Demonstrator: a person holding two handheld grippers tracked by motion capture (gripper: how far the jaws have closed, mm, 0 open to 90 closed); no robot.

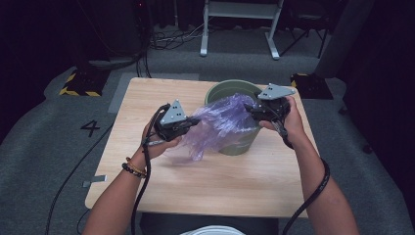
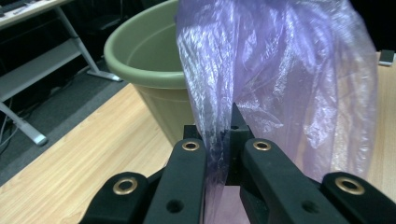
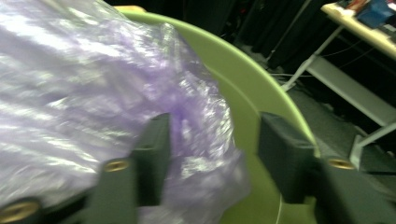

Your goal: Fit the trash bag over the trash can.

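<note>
A thin purple plastic bag is stretched over the near side of a green bucket on the wooden table. My left gripper is shut on the bag's left edge; in the left gripper view its jaws pinch the purple film in front of the bucket. My right gripper is at the bucket's right rim. In the right gripper view its jaws stand apart, with a fold of the bag and the bucket rim between them; the pads do not press on it.
The light wooden table stands on grey carpet. A white desk frame and cables lie beyond it. Black bases with yellow stripes sit off the table's far corners. A white rim pokes in at the near edge.
</note>
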